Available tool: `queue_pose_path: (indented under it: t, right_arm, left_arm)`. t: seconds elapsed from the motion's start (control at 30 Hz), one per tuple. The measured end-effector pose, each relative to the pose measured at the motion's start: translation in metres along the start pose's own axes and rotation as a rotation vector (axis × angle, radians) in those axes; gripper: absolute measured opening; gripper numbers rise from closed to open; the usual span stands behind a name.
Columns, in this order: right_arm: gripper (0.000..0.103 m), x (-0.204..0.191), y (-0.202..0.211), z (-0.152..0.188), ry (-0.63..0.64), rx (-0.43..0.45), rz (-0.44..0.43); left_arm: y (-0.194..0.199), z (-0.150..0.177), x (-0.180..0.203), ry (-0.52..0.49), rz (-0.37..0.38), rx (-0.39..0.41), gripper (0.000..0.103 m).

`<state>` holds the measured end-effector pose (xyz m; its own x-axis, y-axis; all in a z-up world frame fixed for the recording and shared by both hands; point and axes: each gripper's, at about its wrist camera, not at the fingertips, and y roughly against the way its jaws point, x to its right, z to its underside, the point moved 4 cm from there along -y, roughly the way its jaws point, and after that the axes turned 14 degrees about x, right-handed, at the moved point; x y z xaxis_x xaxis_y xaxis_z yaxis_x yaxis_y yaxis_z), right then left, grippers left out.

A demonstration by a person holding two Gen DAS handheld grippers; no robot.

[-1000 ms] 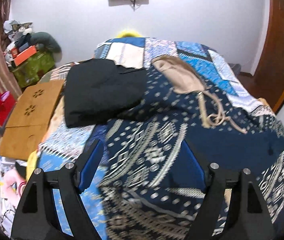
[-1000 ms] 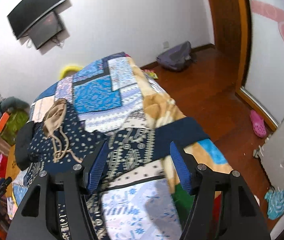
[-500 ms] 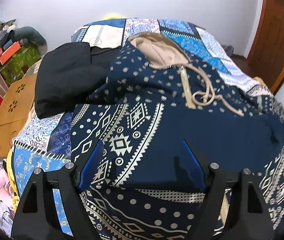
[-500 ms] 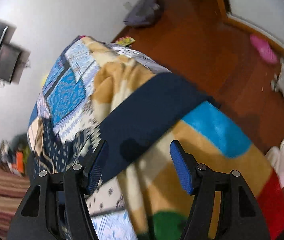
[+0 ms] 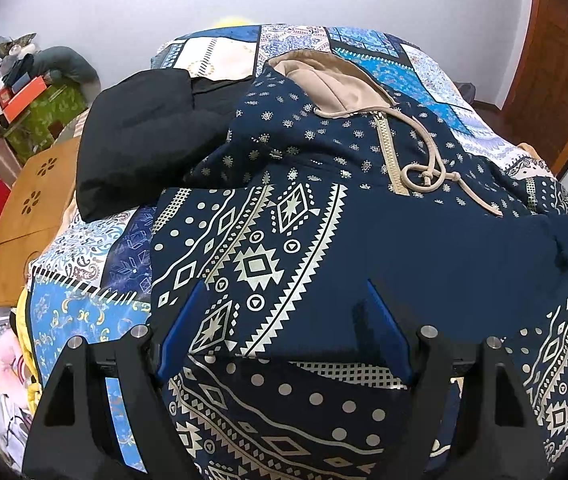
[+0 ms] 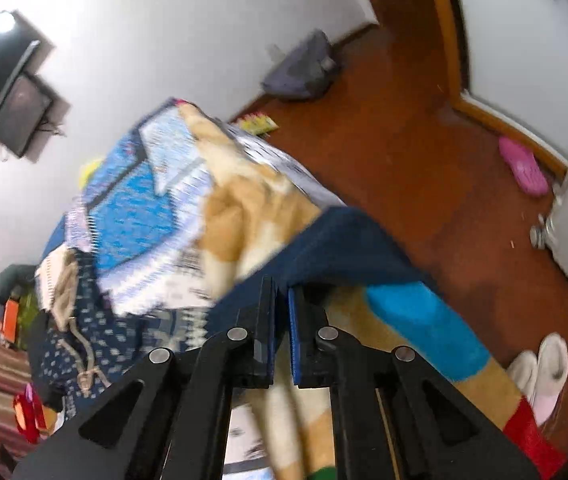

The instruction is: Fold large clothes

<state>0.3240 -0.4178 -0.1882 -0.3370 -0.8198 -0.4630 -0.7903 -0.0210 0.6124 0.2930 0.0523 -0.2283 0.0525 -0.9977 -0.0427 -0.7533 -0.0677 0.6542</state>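
1. The right gripper [image 6: 281,300] is seen clenched, its blue pads pressed together at the plain navy edge of the hoodie [image 6: 348,248] where it droops over the bed's side; cloth seems to be pinched between them, though the view is blurred.
2. The left gripper [image 5: 284,320] is held wide apart, nothing gripped, its fingers hanging just above the hoodie [image 5: 304,240], over the patterned sleeve folded across the chest.
3. The hoodie is laid face up on the bed quilt [image 5: 83,312], hood [image 5: 324,80] away from the camera, zipper and drawstring [image 5: 428,168] showing below the hood.
4. A black garment [image 5: 139,136] is touched by the hoodie's shoulder on the left gripper's side.
5. The step in hand is judged to be the sleeve fold on the right gripper's side: one sleeve is already crossed.
6. Next, the pinched edge would need to be carried up and across the chest, the cloth kept taut, while the body is steadied by the left gripper.
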Motion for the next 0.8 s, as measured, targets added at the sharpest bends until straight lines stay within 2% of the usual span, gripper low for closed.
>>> queue_pose_path:
  t: [0.2,0.33,0.4,0.63,0.8]
  right_arm:
    - [0.005,-0.061,0.050,-0.023,0.101,0.092,-0.167]
    - [0.004,-0.103,0.076,-0.016,0.161,0.098,-0.312]
    - [0.004,-0.123,0.086,-0.006,0.219,0.097,-0.355]
    - [0.004,-0.168,0.084,0.066,0.358,-0.065,-0.482]
    - [0.004,-0.173,0.058,0.124,0.406,-0.229,-0.464]
  left_arm:
    - [0.010,-0.002,0.000,-0.004,-0.001,0.022,0.078]
    - [0.015,-0.003,-0.001,-0.007,-0.001,0.031,0.079]
    - [0.018,-0.002,-0.002,-0.004,-0.002,0.034,0.079]
    - [0.023,0.002,-0.006,0.001,-0.008,0.035,0.079]
    - [0.023,0.008,-0.007,0.003,-0.004,0.021,0.079]
